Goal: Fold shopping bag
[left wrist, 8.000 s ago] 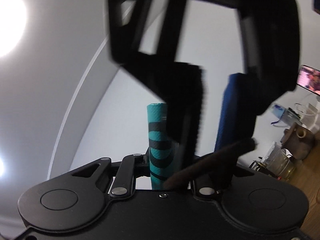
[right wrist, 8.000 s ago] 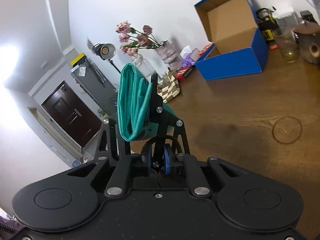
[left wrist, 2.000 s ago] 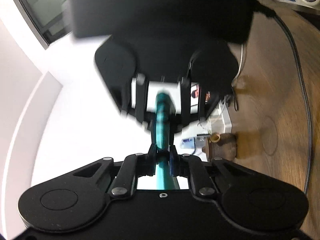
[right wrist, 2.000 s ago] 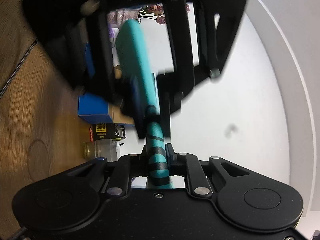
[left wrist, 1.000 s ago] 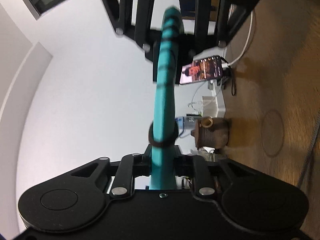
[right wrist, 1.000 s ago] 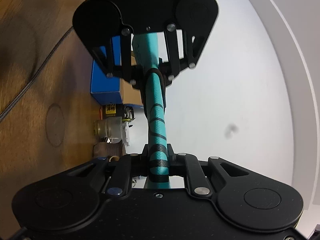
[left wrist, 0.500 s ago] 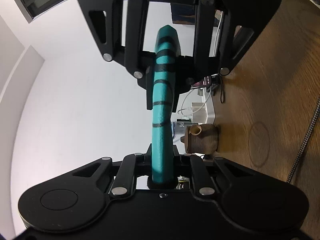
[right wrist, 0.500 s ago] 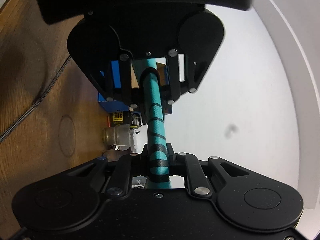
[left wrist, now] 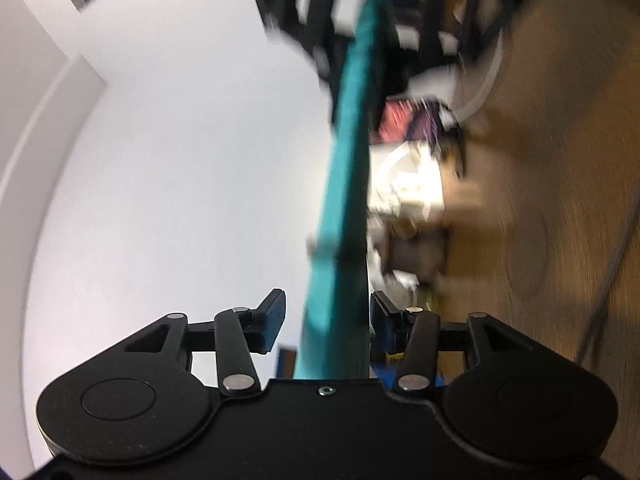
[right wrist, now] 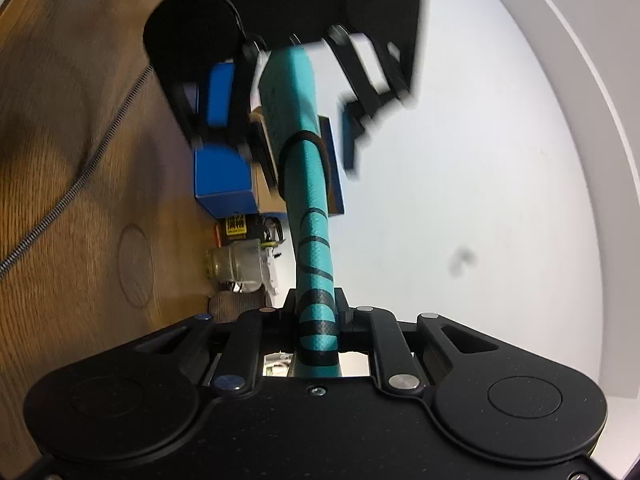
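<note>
The teal shopping bag (right wrist: 310, 184) is rolled into a long bundle wrapped by a black band, held in the air between the two grippers. My right gripper (right wrist: 316, 312) is shut on its near end. In the left wrist view the bag (left wrist: 348, 184) runs up between the spread fingers of my left gripper (left wrist: 326, 322), which is open; the view is motion-blurred. The left gripper also shows in the right wrist view (right wrist: 298, 112), jaws apart around the bag's far end.
A wooden table (right wrist: 72, 168) lies to the left in the right wrist view, with a blue cardboard box (right wrist: 224, 176), a glass jar (right wrist: 240, 268), a brown pot (right wrist: 236, 304) and a braided cable (right wrist: 80, 184). White wall fills the rest.
My left gripper has opened and let go of the bag's end. It is moving, so its view is blurred. My right gripper keeps its hold.
</note>
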Available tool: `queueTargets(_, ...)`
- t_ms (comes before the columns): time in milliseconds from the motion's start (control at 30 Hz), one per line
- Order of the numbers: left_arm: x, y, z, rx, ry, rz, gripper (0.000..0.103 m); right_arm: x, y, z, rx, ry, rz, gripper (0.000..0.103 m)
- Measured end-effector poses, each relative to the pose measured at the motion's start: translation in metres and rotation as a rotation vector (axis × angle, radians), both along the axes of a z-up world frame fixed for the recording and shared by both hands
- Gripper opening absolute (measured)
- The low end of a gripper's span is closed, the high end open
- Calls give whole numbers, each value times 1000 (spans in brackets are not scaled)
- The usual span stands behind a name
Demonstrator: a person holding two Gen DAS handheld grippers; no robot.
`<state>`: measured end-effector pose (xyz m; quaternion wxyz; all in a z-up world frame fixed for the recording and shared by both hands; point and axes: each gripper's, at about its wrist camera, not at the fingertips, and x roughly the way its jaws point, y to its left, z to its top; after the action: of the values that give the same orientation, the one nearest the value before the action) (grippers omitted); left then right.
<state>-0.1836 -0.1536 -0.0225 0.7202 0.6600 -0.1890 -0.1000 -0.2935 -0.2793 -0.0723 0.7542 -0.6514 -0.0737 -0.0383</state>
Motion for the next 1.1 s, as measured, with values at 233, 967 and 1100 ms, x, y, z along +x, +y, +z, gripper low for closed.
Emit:
queueTargets(233,0,13,2,-51,53,12,16,-22,-2,6,18,44,23,19)
queueTargets(967,59,106,91,-1057,538,157,103,129,36,55,88,142,97,17)
queueTargets(1100,79,133,111,-1288,649,199,103,215,64,100,66,142,127,18)
